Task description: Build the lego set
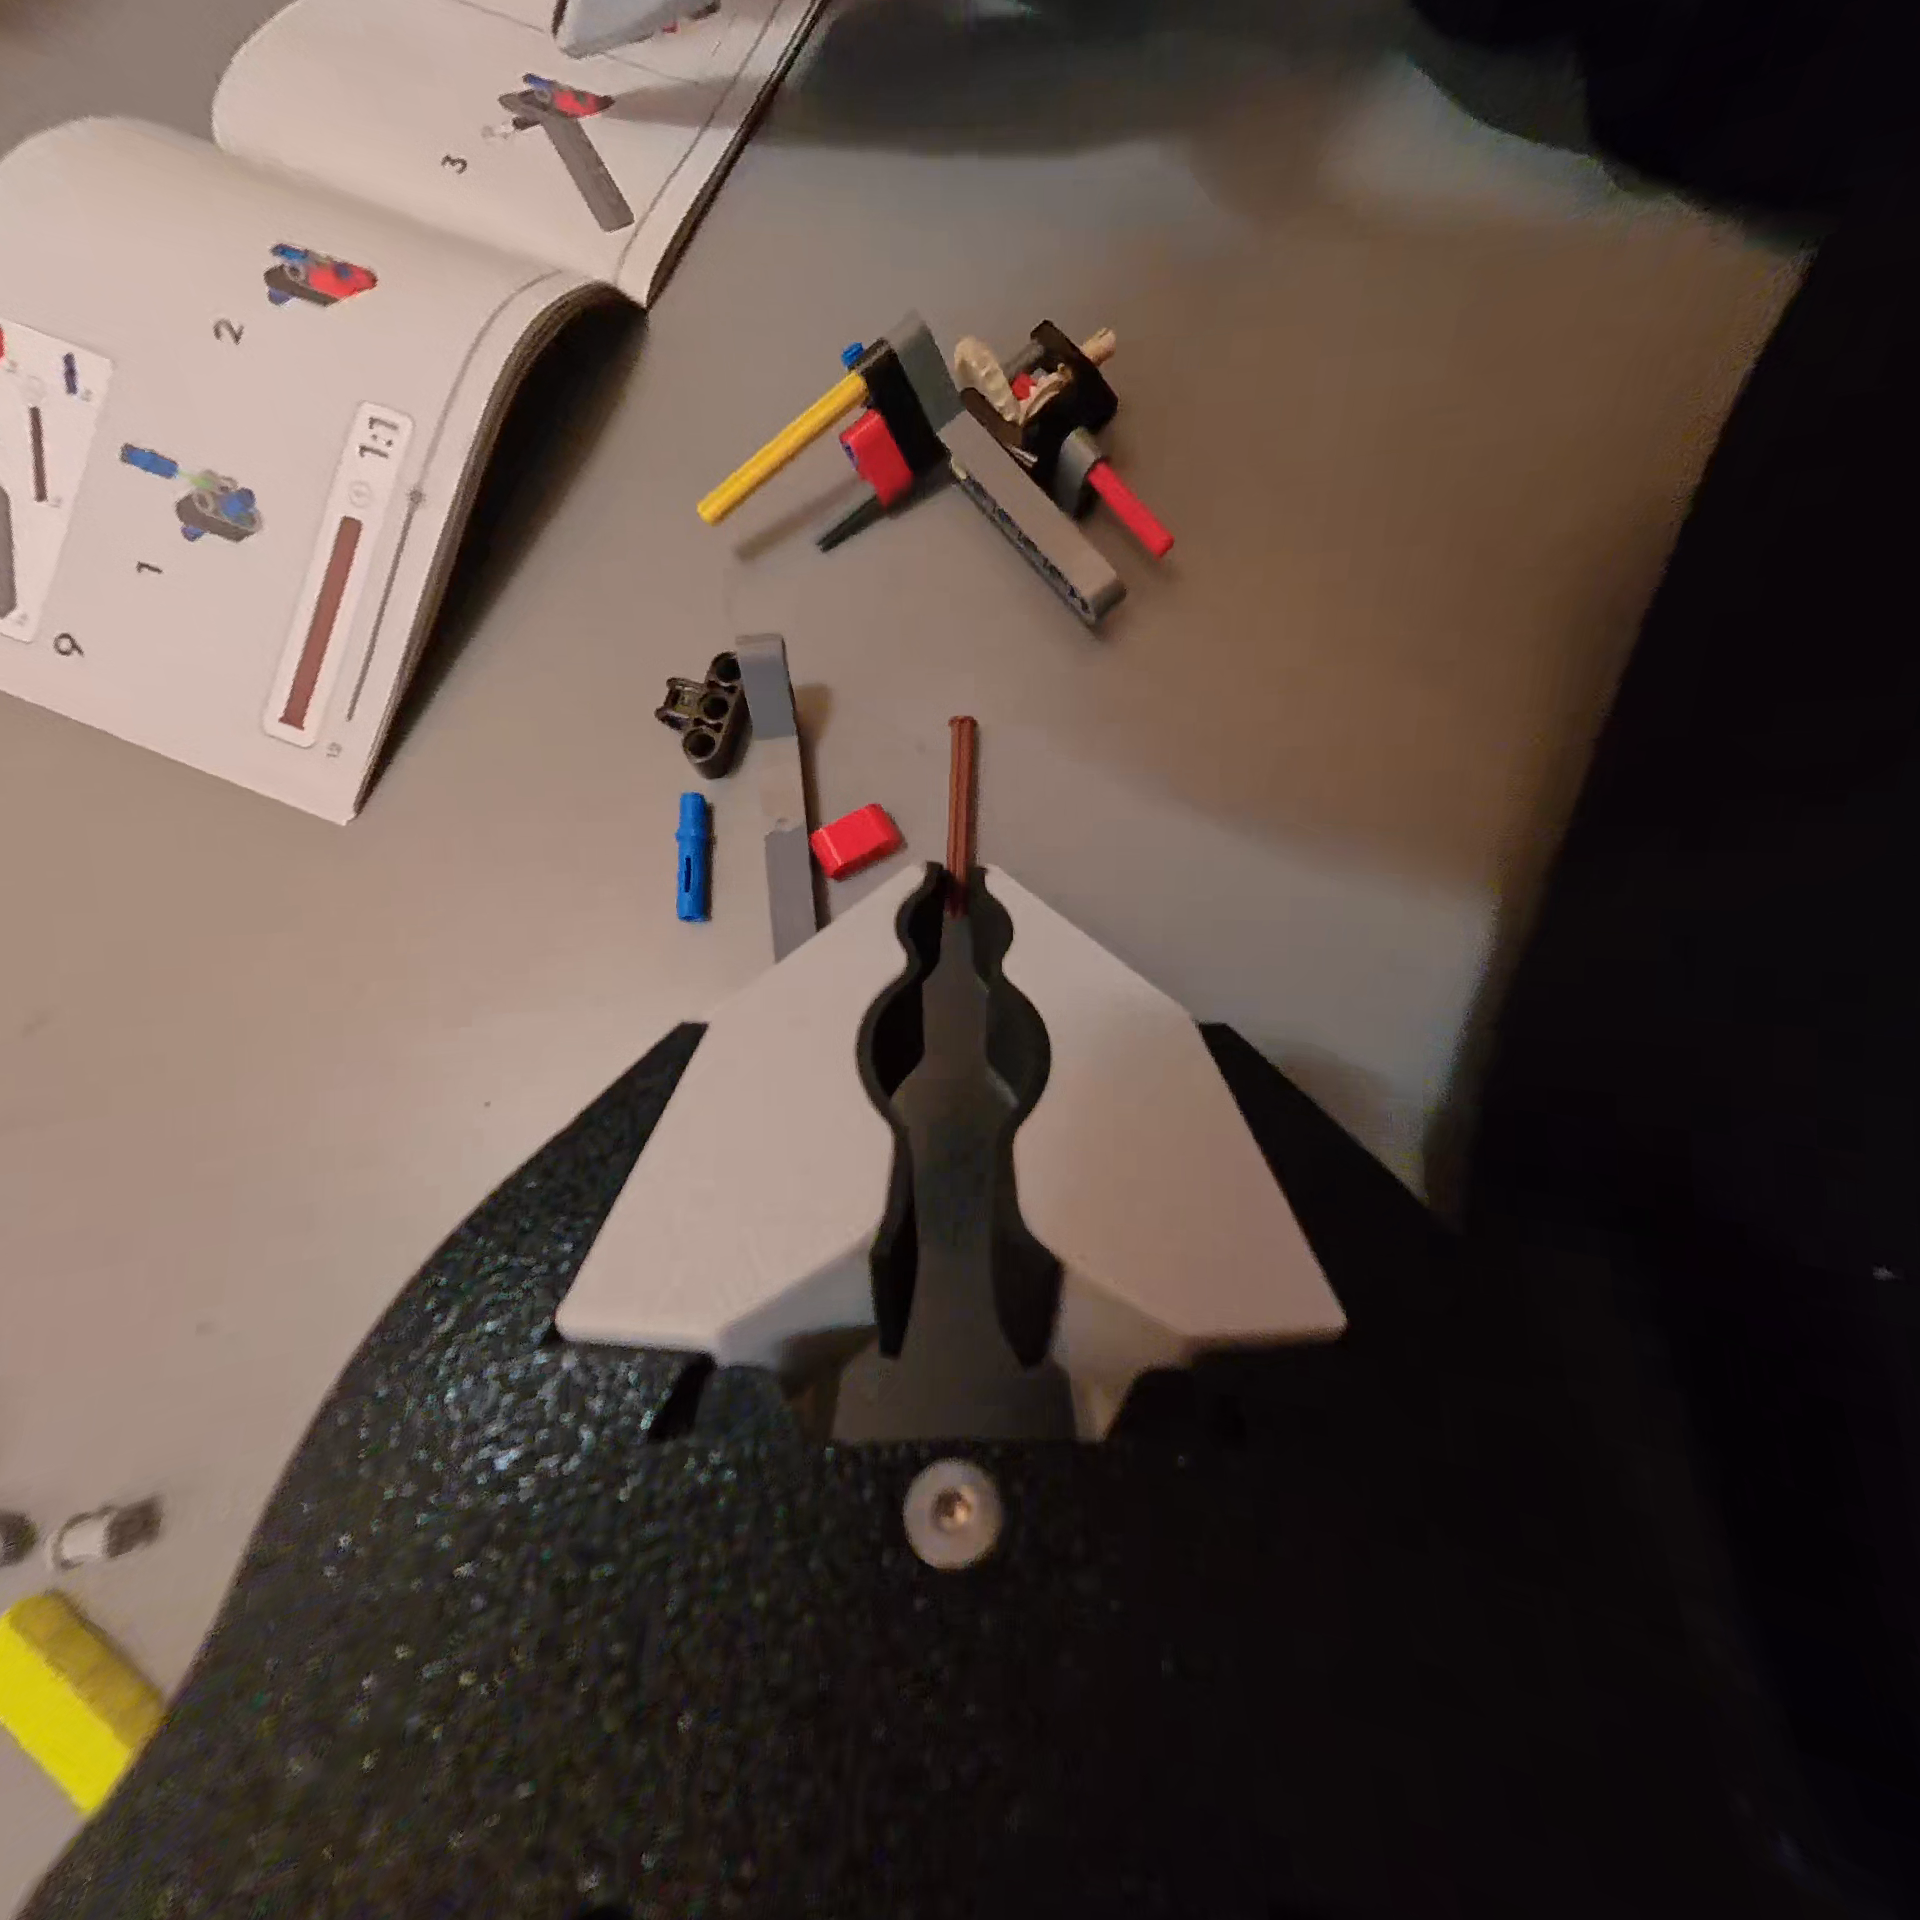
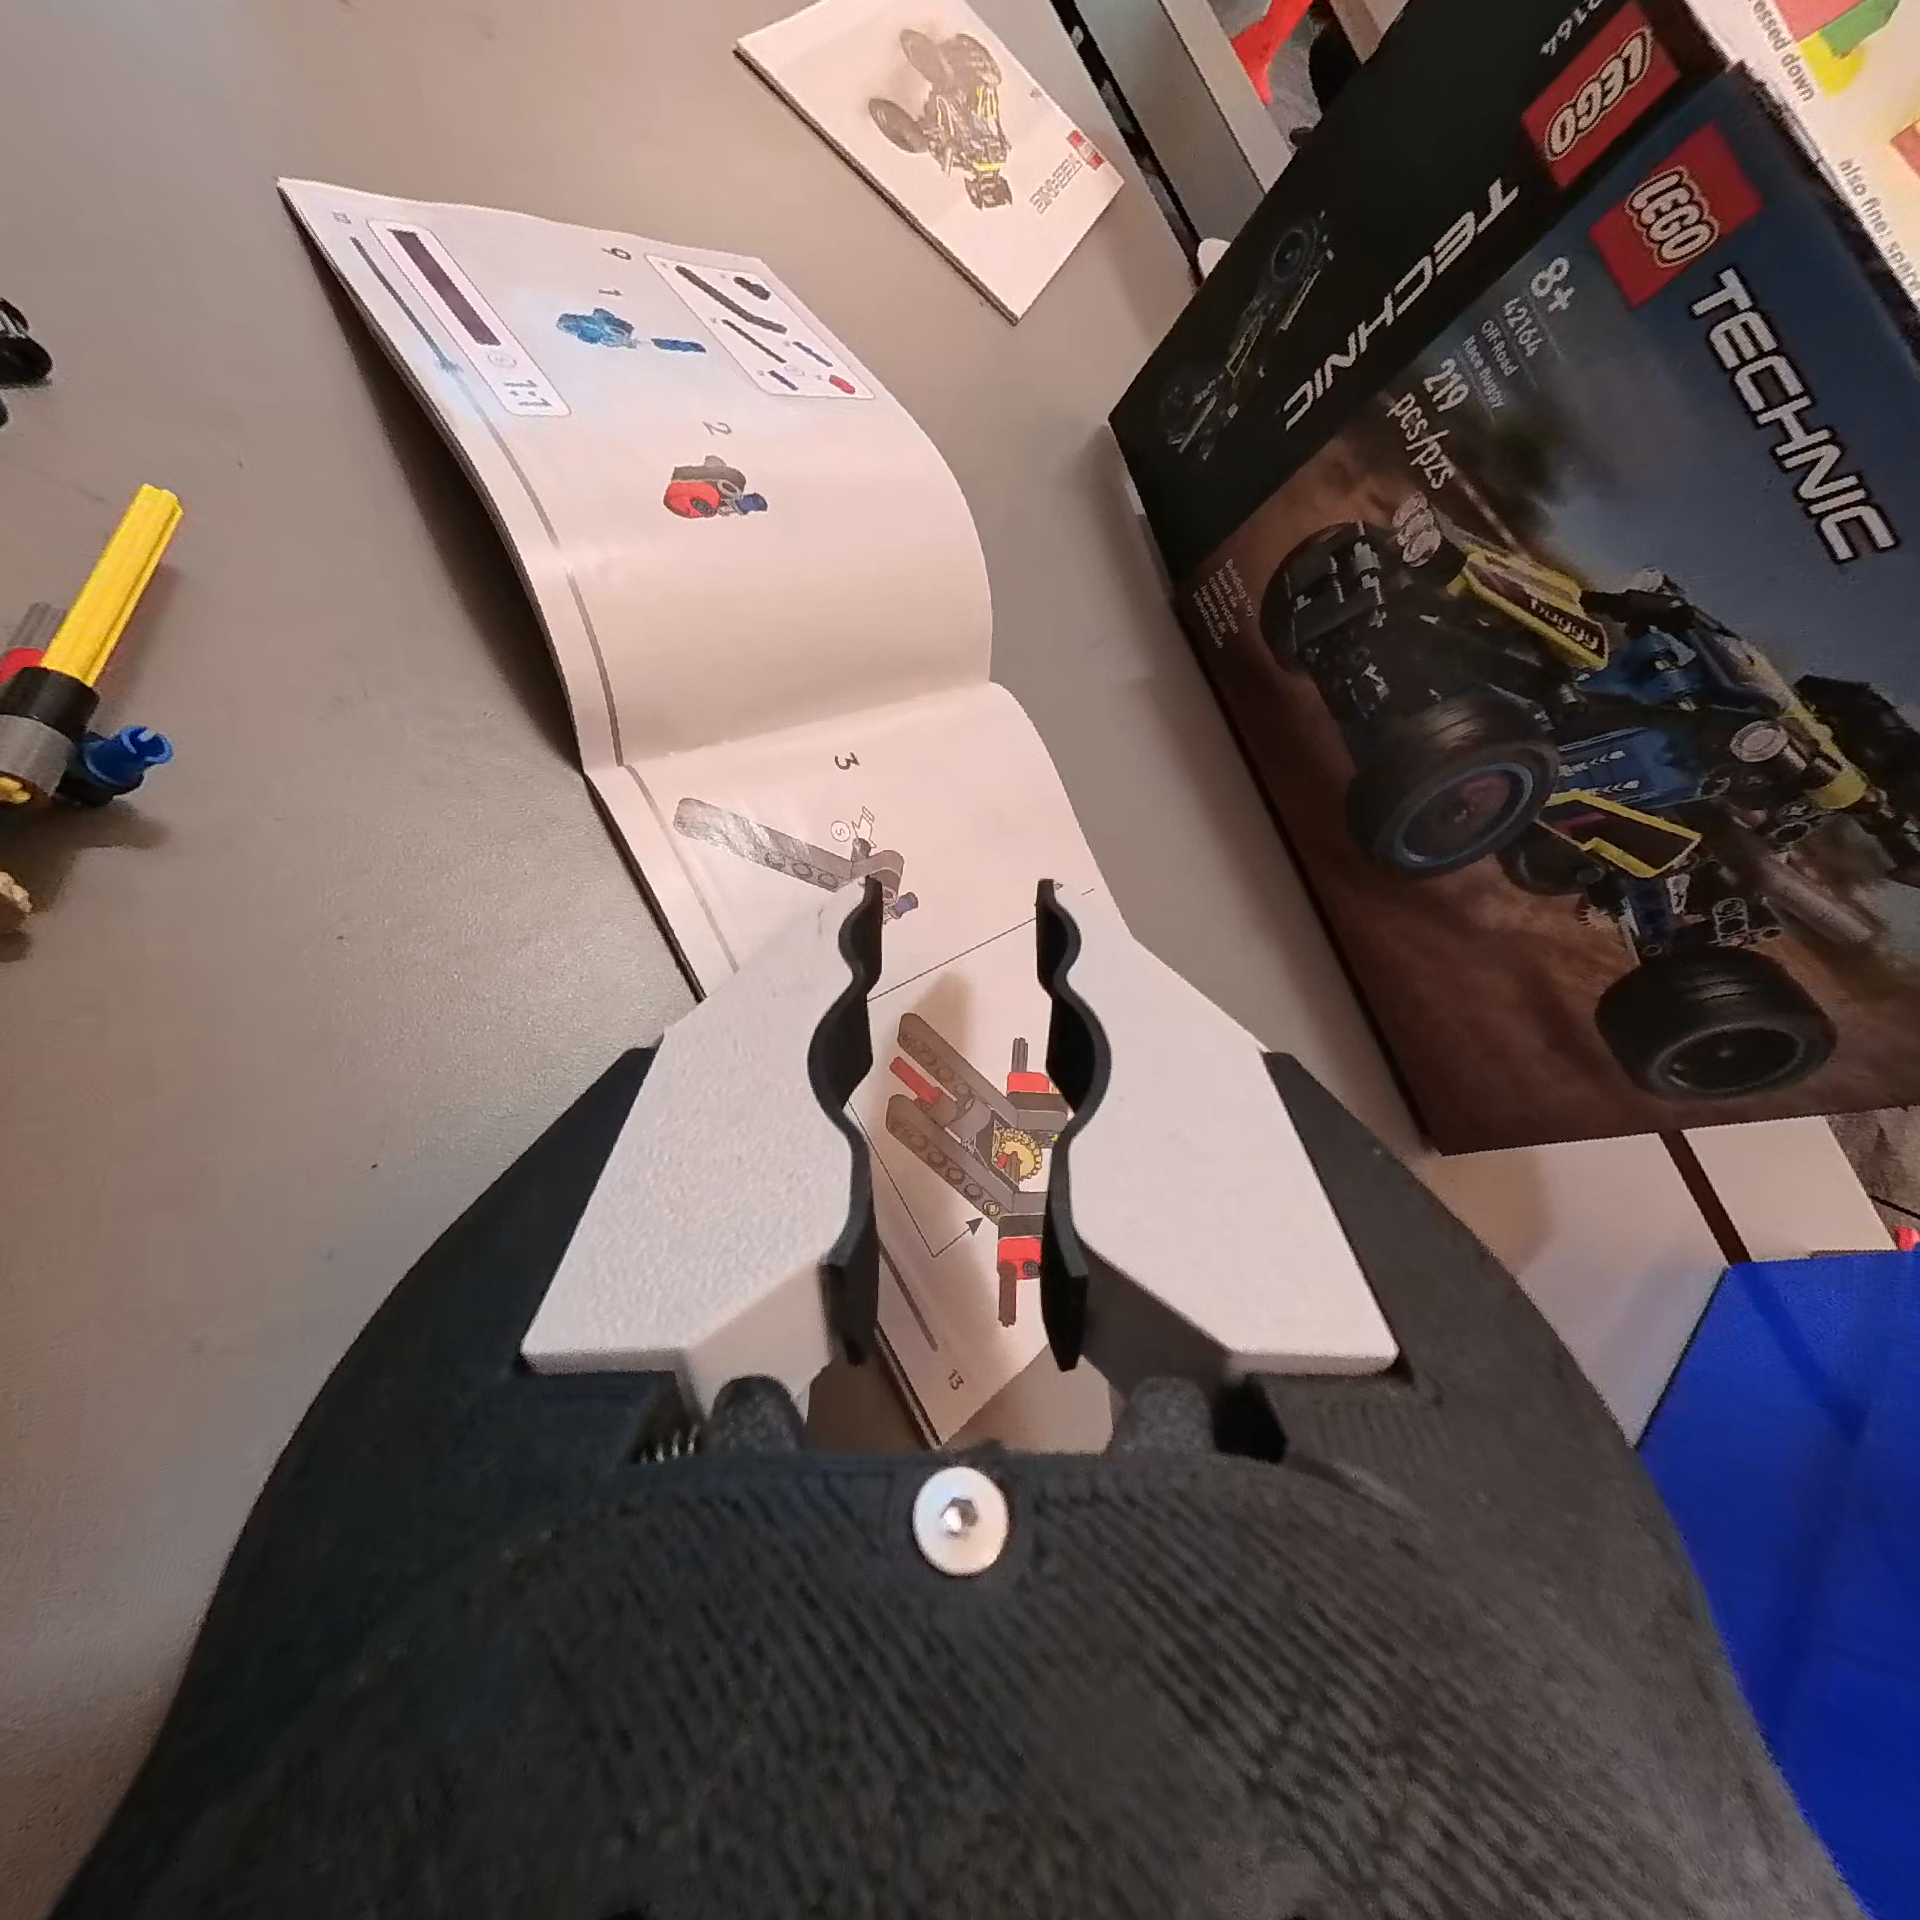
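Note:
My left gripper [image 1: 954, 883] is shut on a thin brown axle [image 1: 961, 784] that sticks out forward past its tips, above the grey table [image 1: 1299, 520]. Ahead lies a part-built assembly [image 1: 966, 436] with a yellow axle [image 1: 779, 449], red pieces, a tan gear and a grey beam. Nearer lie a black connector [image 1: 707, 712], a grey beam [image 1: 784, 790], a blue pin [image 1: 692, 857] and a small red piece [image 1: 854, 840]. My right gripper [image 2: 958, 894] is open and empty over the open instruction booklet [image 2: 748, 623]. The assembly's yellow axle [image 2: 114, 582] shows at the right wrist view's left edge.
The booklet also lies at the far left in the left wrist view [image 1: 260, 416]. A set box [image 2: 1558, 623] stands at the right, a second booklet [image 2: 935, 156] behind it, a blue container [image 2: 1808, 1558] at the lower right. A yellow piece [image 1: 62, 1694] lies near left. There is about 20 cm between the tips of the two grippers. To the blue pin [image 1: 692, 857]: left tips about 4 cm, right tips about 20 cm.

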The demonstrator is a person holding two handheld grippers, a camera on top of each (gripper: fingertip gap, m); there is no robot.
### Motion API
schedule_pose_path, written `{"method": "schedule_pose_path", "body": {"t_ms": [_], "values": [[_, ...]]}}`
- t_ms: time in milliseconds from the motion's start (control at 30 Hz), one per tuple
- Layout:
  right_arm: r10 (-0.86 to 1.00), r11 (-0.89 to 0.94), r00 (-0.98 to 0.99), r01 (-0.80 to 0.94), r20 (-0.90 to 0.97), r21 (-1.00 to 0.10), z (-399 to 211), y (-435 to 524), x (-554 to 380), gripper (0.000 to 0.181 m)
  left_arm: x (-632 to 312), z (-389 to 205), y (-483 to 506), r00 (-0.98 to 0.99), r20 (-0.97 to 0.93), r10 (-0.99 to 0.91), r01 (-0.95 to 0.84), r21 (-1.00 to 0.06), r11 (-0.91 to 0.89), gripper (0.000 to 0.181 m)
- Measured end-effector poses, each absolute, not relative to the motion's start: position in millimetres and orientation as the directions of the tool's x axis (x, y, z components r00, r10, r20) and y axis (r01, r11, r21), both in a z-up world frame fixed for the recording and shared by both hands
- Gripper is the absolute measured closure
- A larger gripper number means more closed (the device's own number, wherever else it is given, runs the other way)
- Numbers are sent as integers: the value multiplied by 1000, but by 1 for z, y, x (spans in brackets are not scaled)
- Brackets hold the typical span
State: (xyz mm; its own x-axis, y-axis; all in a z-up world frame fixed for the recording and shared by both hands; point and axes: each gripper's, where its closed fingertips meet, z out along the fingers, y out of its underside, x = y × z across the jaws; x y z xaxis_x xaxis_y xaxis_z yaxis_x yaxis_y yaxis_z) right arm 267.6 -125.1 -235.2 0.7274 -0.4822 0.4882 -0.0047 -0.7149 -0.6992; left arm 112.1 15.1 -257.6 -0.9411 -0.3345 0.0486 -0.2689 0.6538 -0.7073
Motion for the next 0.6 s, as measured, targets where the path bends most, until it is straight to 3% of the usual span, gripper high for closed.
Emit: {"method": "schedule_pose_path", "body": {"t_ms": [167,400,600], "values": [[-488,-711,729,-12,481,-703,-237,-126,268,154,117,-253,17,-921,78,-381,-312,-734,603,169],[-491,-706,725,-6,483,-708,-235,-125,268,154,124,-226,34,-913,96,-397,-307,-802,513,169],[-489,-705,720,7,493,-709,-232,-123,268,154,179,-208,104,-765,22,-643,-380,-822,424,171]]}}
